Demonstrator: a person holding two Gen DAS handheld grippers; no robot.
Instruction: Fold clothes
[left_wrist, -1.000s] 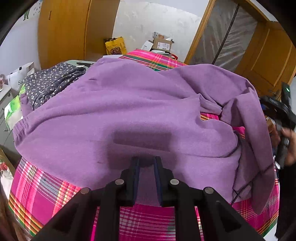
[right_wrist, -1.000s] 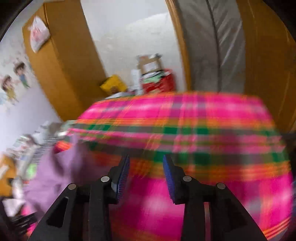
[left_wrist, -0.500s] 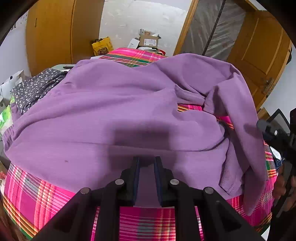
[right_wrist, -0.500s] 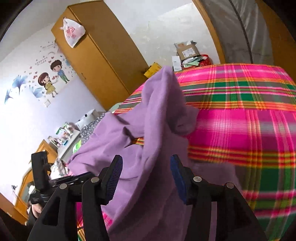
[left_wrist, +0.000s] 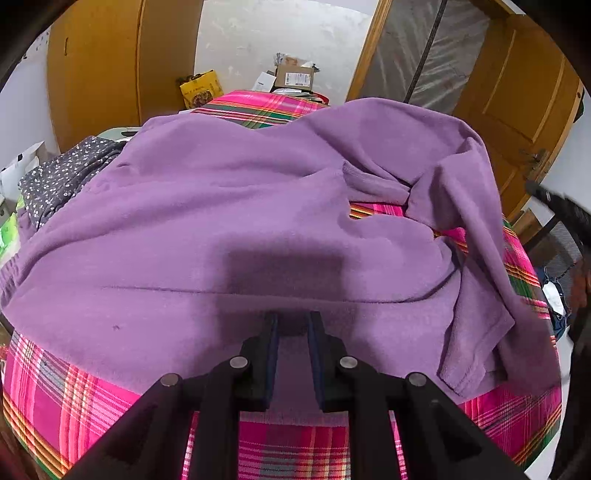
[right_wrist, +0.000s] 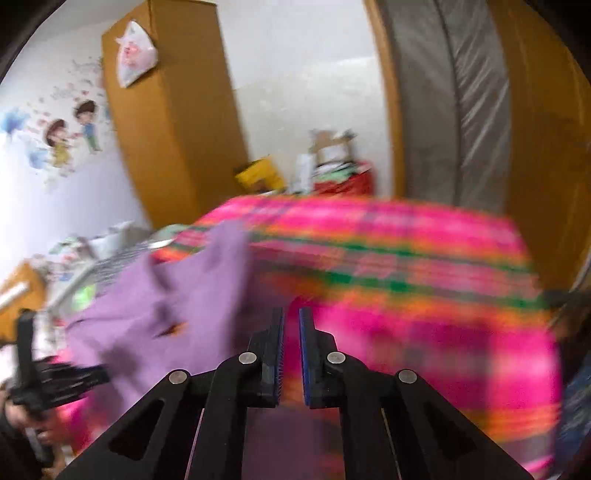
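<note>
Plaid cloth (left_wrist: 110, 398) in pink, green and orange covers the whole work surface and shows in both wrist views, though motion blur smears it in the right one. Spread across most of it lies the purple fleece garment (left_wrist: 229, 221), its body fairly flat on the left and its right side bunched into folds, with a loose flap hanging toward the right edge of the surface. A wooden wardrobe (left_wrist: 103, 70) stands against the back wall on the left, and a wooden door (left_wrist: 517, 96) on the right. Beside the purple piece, at the left edge, sits a dark garment with small white dots (left_wrist: 62, 173). Behind the surface are a yellow bag (left_wrist: 201, 88) and a cardboard box (left_wrist: 295, 75) with a white label; its print is too small to read. Cartoon stickers (right_wrist: 70, 136) decorate the wall in the right view; no wording can be made out there.

The left gripper (left_wrist: 291, 328) pinches the near hem of the purple garment, fingers drawn in to a narrow gap with fleece between them. The right gripper (right_wrist: 291, 325) is nearly closed, only a thin slit left; purple cloth lies just beside its left finger, but the blur hides whether anything is clamped.
</note>
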